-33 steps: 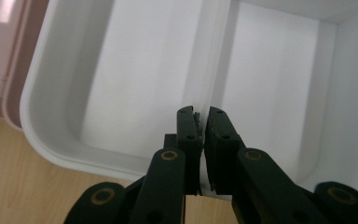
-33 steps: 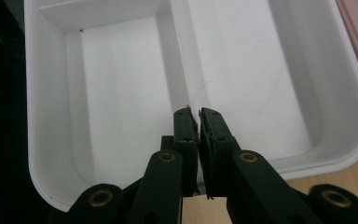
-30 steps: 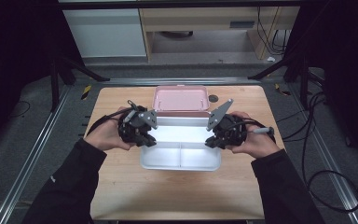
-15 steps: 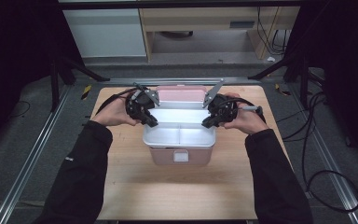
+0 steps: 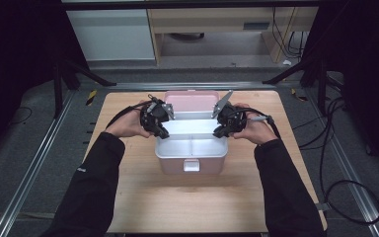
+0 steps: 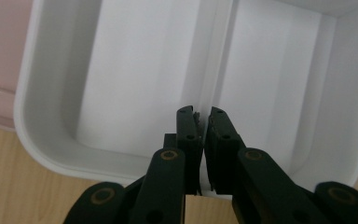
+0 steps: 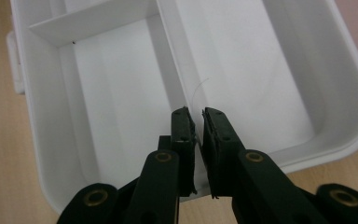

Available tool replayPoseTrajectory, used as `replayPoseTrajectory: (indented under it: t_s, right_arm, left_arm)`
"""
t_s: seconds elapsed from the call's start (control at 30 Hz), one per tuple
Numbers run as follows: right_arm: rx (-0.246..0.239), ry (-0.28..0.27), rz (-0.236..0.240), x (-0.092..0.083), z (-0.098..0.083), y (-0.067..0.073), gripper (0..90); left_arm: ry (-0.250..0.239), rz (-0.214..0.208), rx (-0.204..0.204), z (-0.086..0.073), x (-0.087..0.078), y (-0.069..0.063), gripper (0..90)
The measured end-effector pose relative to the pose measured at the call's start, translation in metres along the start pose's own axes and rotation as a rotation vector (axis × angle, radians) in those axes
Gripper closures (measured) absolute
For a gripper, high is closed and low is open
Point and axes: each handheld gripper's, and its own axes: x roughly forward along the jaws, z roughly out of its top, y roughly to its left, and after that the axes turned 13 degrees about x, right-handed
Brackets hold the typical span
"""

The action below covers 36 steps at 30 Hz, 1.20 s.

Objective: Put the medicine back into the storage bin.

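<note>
My left gripper (image 6: 201,122) has its two black jaws clamped on the thin white inner partition wall (image 6: 213,70) of the white rectangular plastic box (image 6: 32,116), right where that wall meets the box's end rim. My right gripper (image 7: 195,121) is pinched the same way on the opposite end of that wall (image 7: 170,56); in both gripper views only a sliver of white plastic shows between the pads.

The left gripper view looks into two bare white bays on either side of the wall, with a strip of the pale pink lid (image 6: 0,51) beyond the rim at the left edge. The right gripper view adds what the other hides: a short cross divider (image 7: 93,21) splitting the bay on its left, and a small white latch tab (image 7: 15,60) on the box's outer side.

From the high view I see my left gripper (image 5: 157,120) and right gripper (image 5: 225,122) facing each other across the box (image 5: 191,157), which sits at the middle of the light wooden counter (image 5: 187,207). Its long axis runs left to right, its latch side faces me, and the pink lid (image 5: 191,102) lies open behind it, touching the far rim. Every compartment I can see holds nothing
</note>
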Motion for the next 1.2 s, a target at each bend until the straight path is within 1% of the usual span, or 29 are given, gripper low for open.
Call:
replayPoseTrajectory:
  t_s: [0.03, 0.13, 0.23, 0.27, 0.33, 0.4, 0.43, 0.47, 0.5, 0.53, 0.57, 0.63, 0.67, 0.7, 0.73, 0.77, 0.8, 0.83, 0.87, 0.9, 0.93, 0.97, 1.0, 1.03, 1.07, 1.1, 1.13, 1.17, 1.2]
  right_arm:
    - [0.009, 0.020, 0.002, 0.004, -0.001, 0.000, 83.2]
    - [0.010, 0.020, 0.005, 0.007, -0.003, 0.000, 82.9]
    - [0.024, 0.001, 0.025, 0.012, -0.010, 0.001, 82.9]
    - [0.021, -0.015, 0.034, 0.013, -0.015, 0.004, 83.0]
    - [0.015, -0.017, 0.032, 0.013, -0.016, 0.006, 83.1]
    - [0.005, -0.016, 0.029, 0.013, -0.018, 0.012, 83.2]
    - [0.003, -0.019, 0.034, 0.012, -0.020, 0.018, 83.2]
    - [0.003, -0.019, 0.034, 0.012, -0.020, 0.018, 83.2]
    - [0.003, -0.039, 0.037, 0.011, -0.024, 0.022, 82.9]
    - [0.003, -0.039, 0.037, 0.011, -0.024, 0.022, 82.9]
    - [0.009, -0.053, 0.046, 0.011, -0.027, 0.023, 82.8]
    - [0.021, -0.066, 0.046, 0.009, -0.030, 0.024, 82.0]
    - [0.032, -0.083, 0.033, 0.007, -0.031, 0.026, 80.7]
    - [0.032, -0.083, 0.033, 0.007, -0.031, 0.026, 80.7]
    - [0.042, -0.102, 0.035, 0.005, -0.031, 0.026, 78.2]
    - [0.064, -0.160, 0.032, -0.003, -0.032, 0.026, 74.0]
    - [0.064, -0.160, 0.032, -0.003, -0.032, 0.026, 74.0]
    - [0.069, -0.192, 0.022, -0.008, -0.033, 0.026, 71.7]
    - [0.088, -0.219, 0.005, -0.012, -0.035, 0.026, 69.7]
    - [0.139, -0.260, -0.035, -0.022, -0.038, 0.025, 64.3]
    - [0.139, -0.260, -0.035, -0.022, -0.038, 0.025, 64.3]
    - [0.198, -0.298, -0.087, -0.030, -0.043, 0.025, 59.4]
    - [0.198, -0.298, -0.087, -0.030, -0.043, 0.025, 59.4]
    - [0.221, -0.310, -0.103, -0.033, -0.044, 0.024, 55.5]
    - [0.241, -0.329, -0.121, -0.036, -0.047, 0.024, 54.6]
    - [0.275, -0.355, -0.158, -0.043, -0.053, 0.021, 52.0]
    - [0.275, -0.355, -0.158, -0.043, -0.053, 0.021, 52.0]
    - [0.282, -0.365, -0.175, -0.045, -0.055, 0.020, 52.5]
    - [0.304, -0.381, -0.221, -0.050, -0.059, 0.017, 51.0]
  left_arm:
    - [0.009, -0.002, 0.003, 0.001, 0.004, 0.000, 85.3]
    - [-0.002, -0.010, -0.007, -0.001, 0.007, 0.000, 84.9]
    - [-0.048, -0.024, -0.023, -0.007, 0.009, -0.003, 84.5]
    - [-0.051, -0.029, -0.026, -0.008, 0.010, -0.006, 84.2]
    - [-0.054, -0.028, -0.027, -0.008, 0.011, -0.008, 83.8]
    - [-0.055, -0.022, -0.026, -0.009, 0.010, -0.015, 83.7]
    - [-0.058, -0.020, -0.026, -0.010, 0.009, -0.022, 83.7]
    - [-0.058, -0.020, -0.026, -0.010, 0.009, -0.022, 83.7]
    - [-0.069, -0.015, -0.029, -0.011, 0.008, -0.028, 83.7]
    - [-0.069, -0.015, -0.029, -0.011, 0.008, -0.028, 83.6]
    - [-0.071, -0.017, -0.032, -0.012, 0.008, -0.030, 83.6]
    - [-0.070, -0.003, -0.046, -0.011, 0.006, -0.032, 82.8]
    - [-0.083, 0.030, -0.046, -0.011, 0.003, -0.035, 79.6]
    - [-0.083, 0.030, -0.046, -0.011, 0.003, -0.035, 76.9]
    - [-0.096, 0.046, -0.051, -0.011, 0.000, -0.036, 76.9]
    - [-0.127, 0.090, -0.075, -0.013, -0.009, -0.038, 70.8]
    - [-0.127, 0.090, -0.075, -0.013, -0.009, -0.038, 69.3]
    - [-0.144, 0.105, -0.087, -0.015, -0.013, -0.039, 69.3]
    - [-0.163, 0.120, -0.102, -0.017, -0.018, -0.040, 67.6]
    - [-0.193, 0.155, -0.142, -0.023, -0.025, -0.040, 62.7]
    - [-0.193, 0.155, -0.142, -0.023, -0.025, -0.040, 61.5]
    - [-0.208, 0.175, -0.167, -0.027, -0.028, -0.040, 59.3]
    - [-0.216, 0.186, -0.183, -0.029, -0.029, -0.039, 59.3]
    - [-0.218, 0.197, -0.198, -0.032, -0.031, -0.039, 58.6]
    - [-0.218, 0.215, -0.215, -0.035, -0.032, -0.039, 58.0]
    - [-0.222, 0.225, -0.230, -0.037, -0.033, -0.039, 56.4]
    - [-0.226, 0.230, -0.244, -0.039, -0.033, -0.039, 56.4]
    - [-0.233, 0.242, -0.263, -0.042, -0.034, -0.039, 56.0]
    - [-0.251, 0.257, -0.290, -0.045, -0.035, -0.039, 54.4]
